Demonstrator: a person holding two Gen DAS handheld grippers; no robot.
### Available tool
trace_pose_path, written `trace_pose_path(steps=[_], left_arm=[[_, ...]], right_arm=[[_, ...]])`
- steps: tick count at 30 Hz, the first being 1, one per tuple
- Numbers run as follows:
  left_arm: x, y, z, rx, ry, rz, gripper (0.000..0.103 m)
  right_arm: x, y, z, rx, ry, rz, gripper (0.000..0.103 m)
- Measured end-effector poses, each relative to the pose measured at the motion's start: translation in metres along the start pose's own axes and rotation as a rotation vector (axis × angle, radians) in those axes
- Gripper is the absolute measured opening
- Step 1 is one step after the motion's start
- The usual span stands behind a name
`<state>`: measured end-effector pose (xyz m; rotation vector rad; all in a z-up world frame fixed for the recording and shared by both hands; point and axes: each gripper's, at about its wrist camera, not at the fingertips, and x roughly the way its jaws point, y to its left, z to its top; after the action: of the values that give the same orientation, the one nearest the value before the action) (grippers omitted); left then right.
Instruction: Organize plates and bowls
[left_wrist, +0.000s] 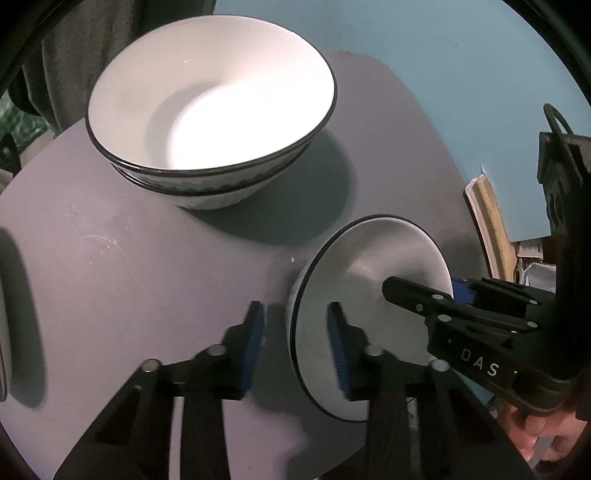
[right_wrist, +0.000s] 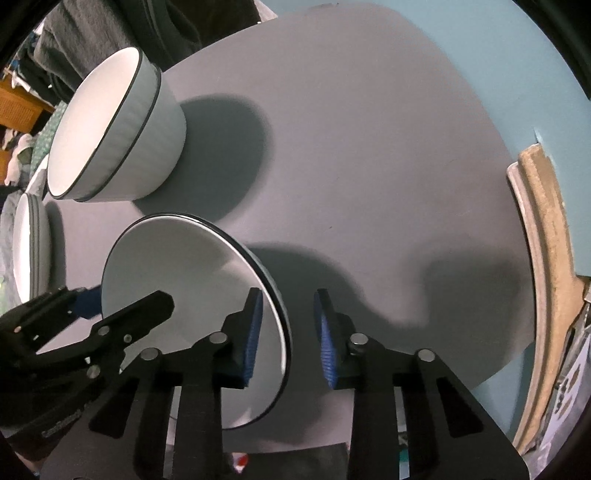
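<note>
Stacked bowls (left_wrist: 210, 110): two nested, stood at the table's (left_wrist: 110, 277) far side, judged done. Single bowl (left_wrist: 369, 314): near edge, not yet stacked. Left gripper (left_wrist: 295, 343) and right gripper (right_wrist: 288, 332): each straddled opposite rims; pad contact could not be told. Plates (right_wrist: 31, 243): apparently stacked at left.

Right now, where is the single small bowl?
The small bowl sits low on the grey table, in front of the stacked bowls, its rim between both hand-held grippers' fingers.

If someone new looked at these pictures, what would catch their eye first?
Probably the small white bowl near the grey table's front edge, its rim straddled on opposite sides by the left tool and right tool. Behind it stand two nested larger bowls.
</note>
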<state>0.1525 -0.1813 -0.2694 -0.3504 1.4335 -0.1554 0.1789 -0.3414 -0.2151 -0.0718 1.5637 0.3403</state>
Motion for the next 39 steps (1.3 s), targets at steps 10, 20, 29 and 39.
trace_pose_path(steps=[10, 20, 29, 39], left_arm=[[0.002, 0.009, -0.003, -0.029, 0.026, -0.042, 0.015], [0.002, 0.007, -0.009, -0.073, 0.017, -0.025, 0.010], [-0.013, 0.020, -0.015, -0.104, 0.031, -0.026, 0.010], [-0.054, 0.024, -0.019, -0.118, -0.032, -0.004, 0.010]], right_arm=[[0.005, -0.005, 0.002, 0.022, 0.031, 0.028, 0.011], [0.003, -0.001, 0.011, 0.046, 0.044, 0.033, 0.008], [0.000, 0.029, 0.015, 0.026, 0.037, 0.026, 0.007], [-0.028, 0.043, 0.028, -0.028, 0.009, 0.030, 0.007]])
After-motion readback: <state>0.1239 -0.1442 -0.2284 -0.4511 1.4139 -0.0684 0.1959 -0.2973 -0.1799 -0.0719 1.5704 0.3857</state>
